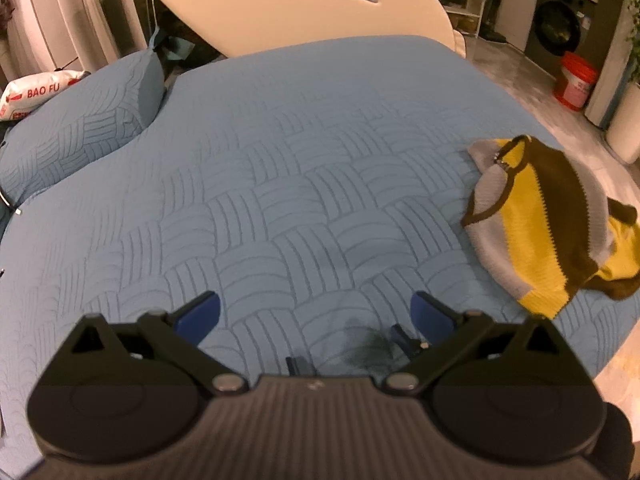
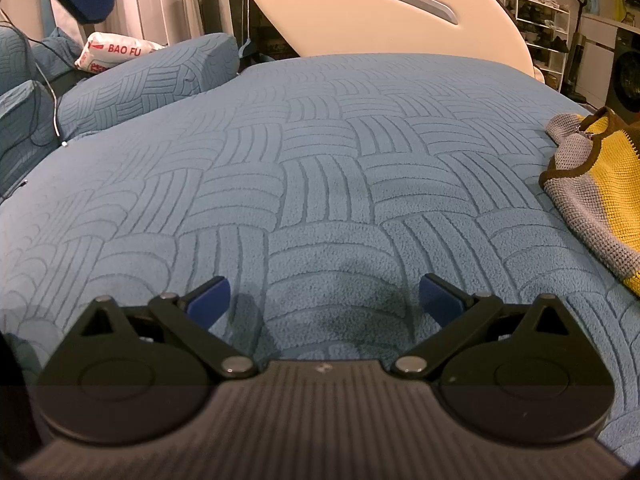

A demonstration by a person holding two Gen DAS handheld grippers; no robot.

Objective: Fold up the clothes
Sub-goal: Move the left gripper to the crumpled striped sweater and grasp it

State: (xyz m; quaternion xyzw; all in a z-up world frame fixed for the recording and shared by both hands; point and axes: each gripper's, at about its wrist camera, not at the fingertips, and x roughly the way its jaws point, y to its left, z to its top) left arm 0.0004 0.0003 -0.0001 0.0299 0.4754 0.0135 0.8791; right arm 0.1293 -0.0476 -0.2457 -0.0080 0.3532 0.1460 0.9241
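Both tongs are spread wide with nothing in them: the left gripper (image 1: 315,314) hangs over the blue quilted bedspread (image 1: 280,184), its blue pads (image 1: 200,314) well apart, and the right gripper (image 2: 325,300) sits low over that same blanket, jaws just as wide. The knitted sweater (image 1: 536,224), yellow, grey and dark brown, is lying in a rumpled heap off to the right near the bed's edge, well clear of both grippers. Further back there's a matching blue pillow (image 1: 84,120), a cream headboard (image 1: 304,4), and an orange bucket (image 1: 576,82) on the floor.
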